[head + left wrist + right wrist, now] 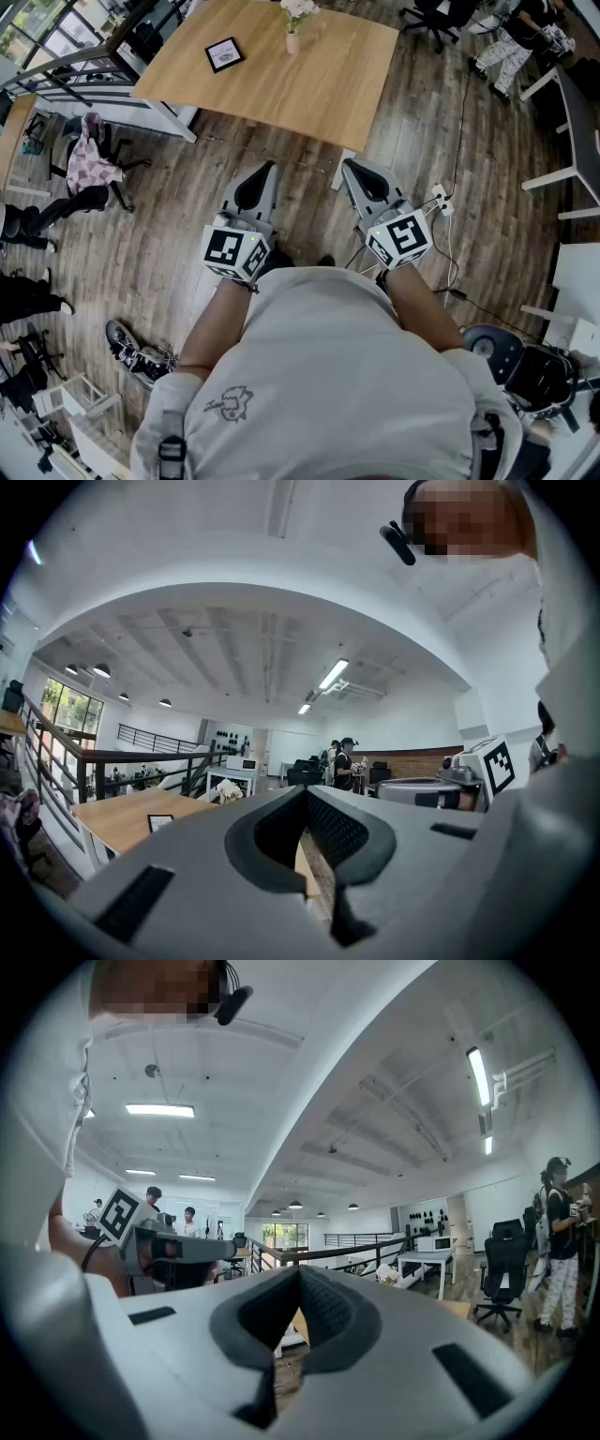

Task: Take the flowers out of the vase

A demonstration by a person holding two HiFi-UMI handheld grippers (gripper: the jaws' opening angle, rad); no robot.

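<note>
A small pink vase (292,42) holding pale flowers (298,9) stands near the far edge of a wooden table (309,94), well ahead of both grippers. My left gripper (267,169) and right gripper (348,166) are held side by side over the floor, level, short of the table's near edge. Both have their jaws shut with nothing between them. The flowers show small and distant in the left gripper view (228,789), just left of the left gripper (305,791). In the right gripper view the flowers (389,1275) lie right of the right gripper (300,1269).
A black framed card (224,53) lies on the table left of the vase. A power strip (441,199) and cables lie on the floor to the right. An office chair draped with cloth (89,164) stands at left. More chairs and people are at the back right.
</note>
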